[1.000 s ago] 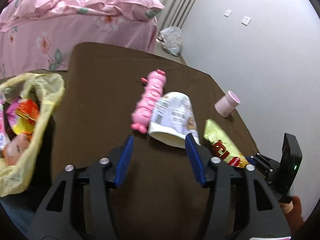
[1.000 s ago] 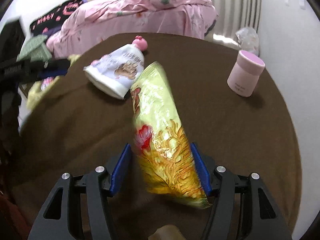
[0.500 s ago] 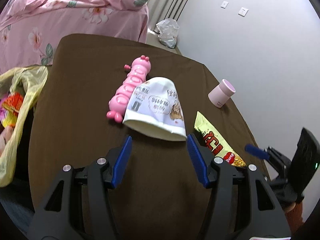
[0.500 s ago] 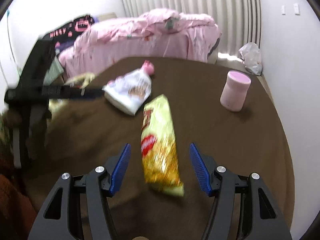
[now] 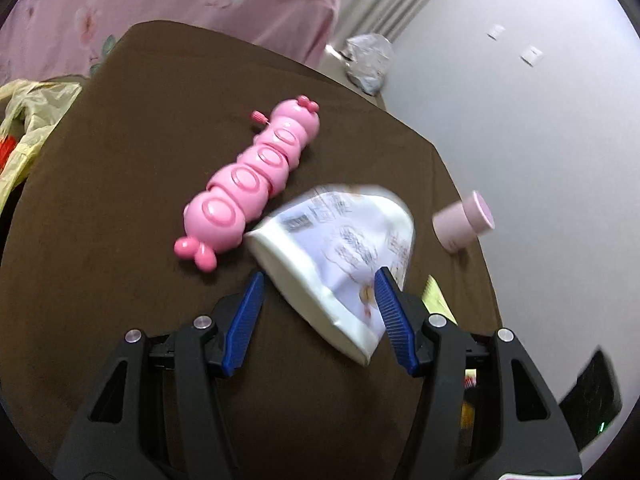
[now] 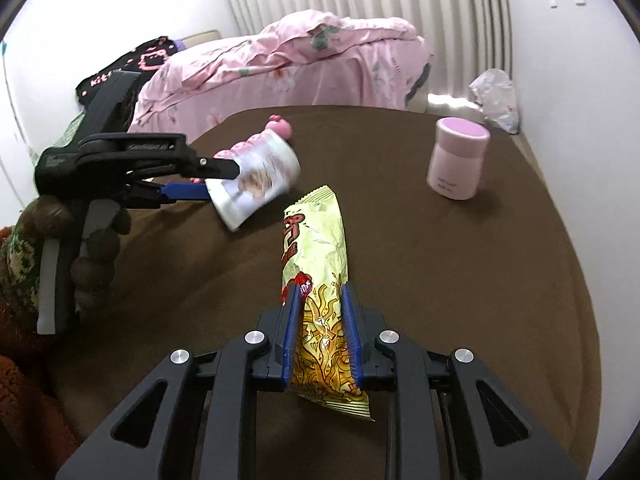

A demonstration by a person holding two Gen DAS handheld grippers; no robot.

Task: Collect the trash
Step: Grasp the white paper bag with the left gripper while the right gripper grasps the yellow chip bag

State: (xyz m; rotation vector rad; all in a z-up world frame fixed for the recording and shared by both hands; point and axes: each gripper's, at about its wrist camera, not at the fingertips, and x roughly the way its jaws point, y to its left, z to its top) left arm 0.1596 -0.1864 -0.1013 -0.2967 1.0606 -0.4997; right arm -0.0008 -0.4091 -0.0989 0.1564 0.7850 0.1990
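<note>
— Brown cloth over a round table [image 6: 460,280], edge to edge; pink bedding [image 6: 304,52] behind, pale ribbed curtain beyond.

— Next in size?

— Yellow plastic bag [image 5: 28,120], slumped at the table's left edge in the left wrist view. Then pink caterpillar toy [image 5: 248,184], lying flat mid-table.

— And the trash?

— White snack pouch [image 5: 336,248], just beside the toy's tail end, blurred. Yellow noodle-snack packet [image 6: 316,280], stretched lengthwise toward the table's middle, near end off the cloth.

— Right gripper [image 6: 320,320]?

— Just closing, blue pads now pinching the yellow packet's lower half, foil creased between them.

— Left gripper [image 5: 320,312]?

— Spread wide around the white pouch's near edge. Right pad against or overlapping the pouch, left pad apart from it; no squeeze visible. Held by a gloved hand [image 6: 92,256], seen from the right wrist camera.

— Smaller items?

— Pink lidded cup [image 6: 458,158], upright near the far right rim, well apart from both wrappers. Crumpled clear bag [image 6: 496,98] on the floor by the wall.
</note>
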